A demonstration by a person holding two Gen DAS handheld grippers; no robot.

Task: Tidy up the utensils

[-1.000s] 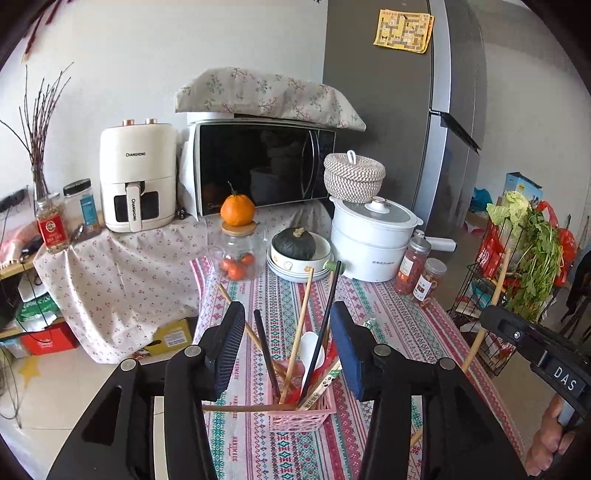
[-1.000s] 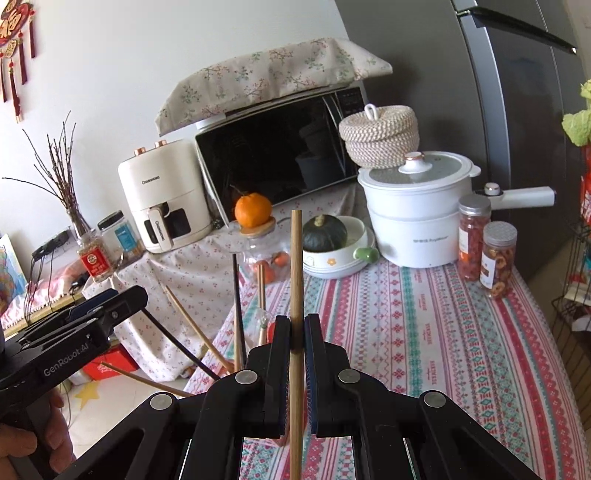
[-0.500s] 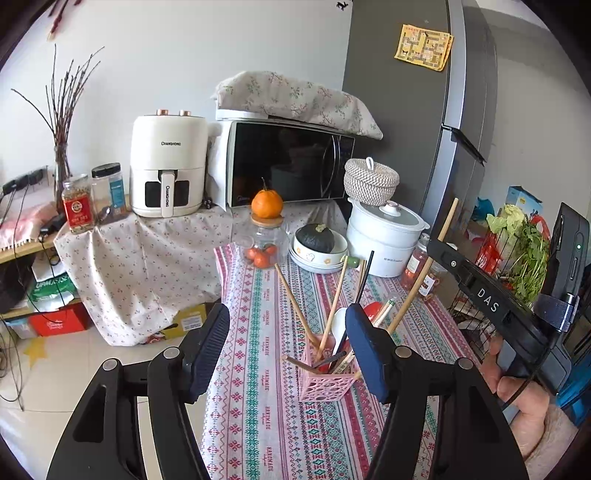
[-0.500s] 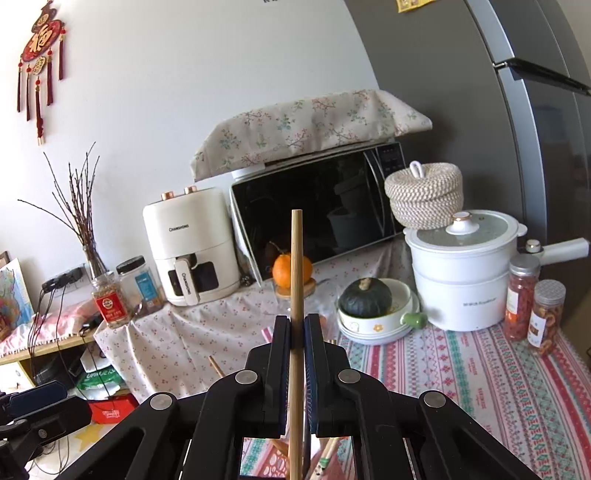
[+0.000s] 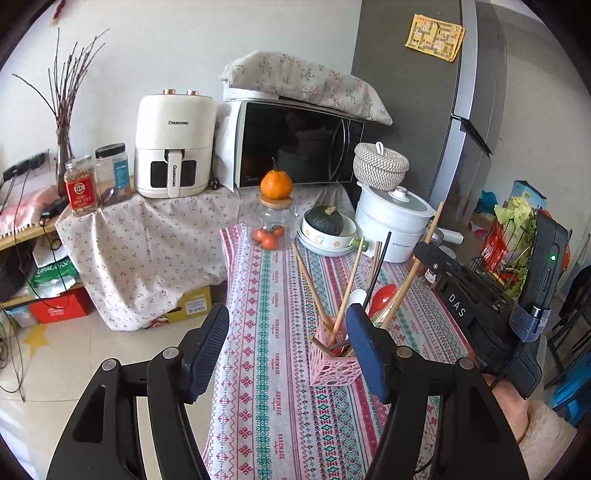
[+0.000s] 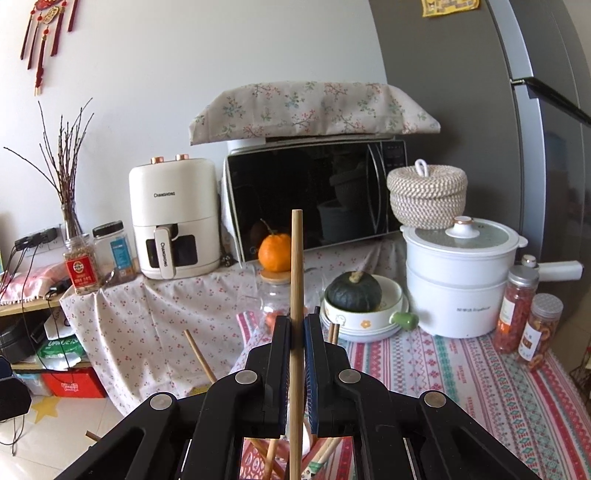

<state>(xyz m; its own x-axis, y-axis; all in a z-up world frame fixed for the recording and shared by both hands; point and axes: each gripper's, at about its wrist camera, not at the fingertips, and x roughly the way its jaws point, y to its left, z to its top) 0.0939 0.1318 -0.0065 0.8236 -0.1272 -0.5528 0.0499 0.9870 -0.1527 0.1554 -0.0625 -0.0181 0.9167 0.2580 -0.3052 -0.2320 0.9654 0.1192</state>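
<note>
Above the pink perforated plastic holder (image 5: 334,363), the right gripper (image 6: 296,338) pinches one wooden chopstick (image 6: 296,280) upright for insertion; the left gripper (image 5: 286,349) waits, jaws wide and empty.

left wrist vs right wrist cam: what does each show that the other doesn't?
Left wrist only: pink basket whole, vegetable rack, right tool from outside, left tool open. Right wrist only: red wall ornament, right tool shut on a wooden chopstick. Both: air fryer, microwave, orange, white pot.
</note>
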